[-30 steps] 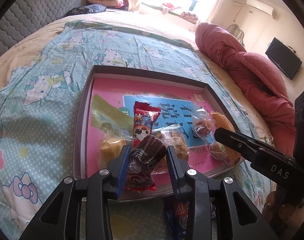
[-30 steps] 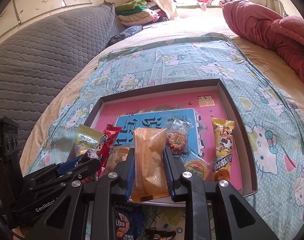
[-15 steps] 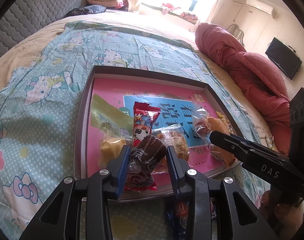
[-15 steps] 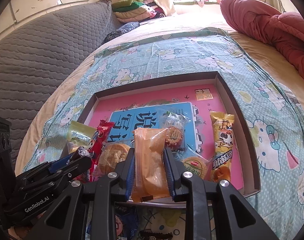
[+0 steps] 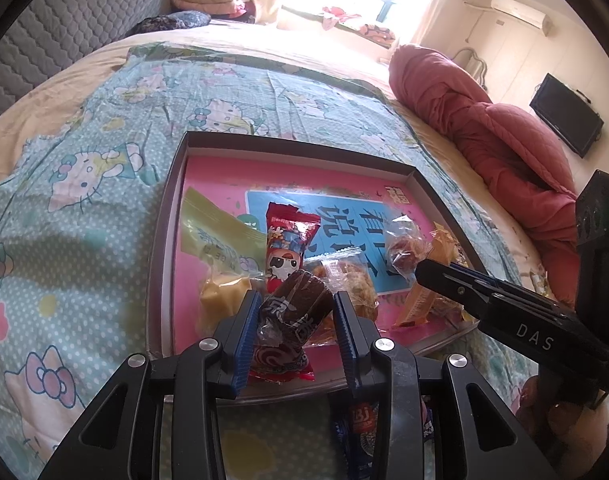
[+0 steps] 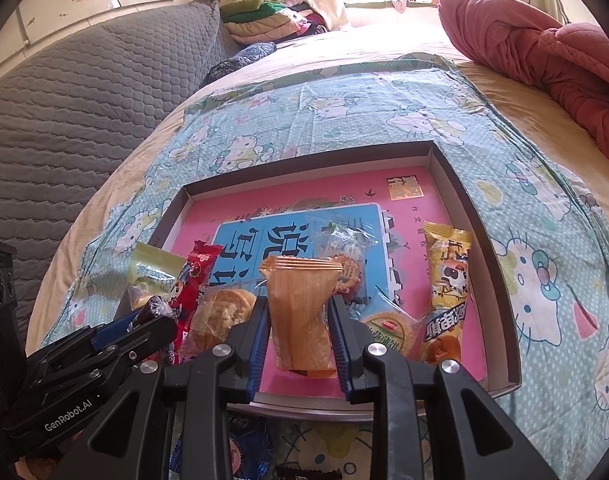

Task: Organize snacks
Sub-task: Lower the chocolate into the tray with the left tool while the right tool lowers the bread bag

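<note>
Left wrist view: left gripper (image 5: 297, 312) jaws pinch a brown-wrapped snack (image 5: 294, 312) over the tray (image 5: 304, 148) near edge. Right gripper (image 6: 298, 322) jaws, just eased slightly apart, hold an orange-wrapped cake (image 6: 300, 316) between them.

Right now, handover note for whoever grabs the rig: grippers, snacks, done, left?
Left gripper: shut on the brown snack, over the tray's near edge.
Right gripper: shut on the orange pack, also over the near edge.
Done: red pack, green pack, yellow pack, and several clear-wrapped biscuits lie in the tray.
Left: set both held snacks down; blue packs on the sheet below the tray are not in yet.
</note>
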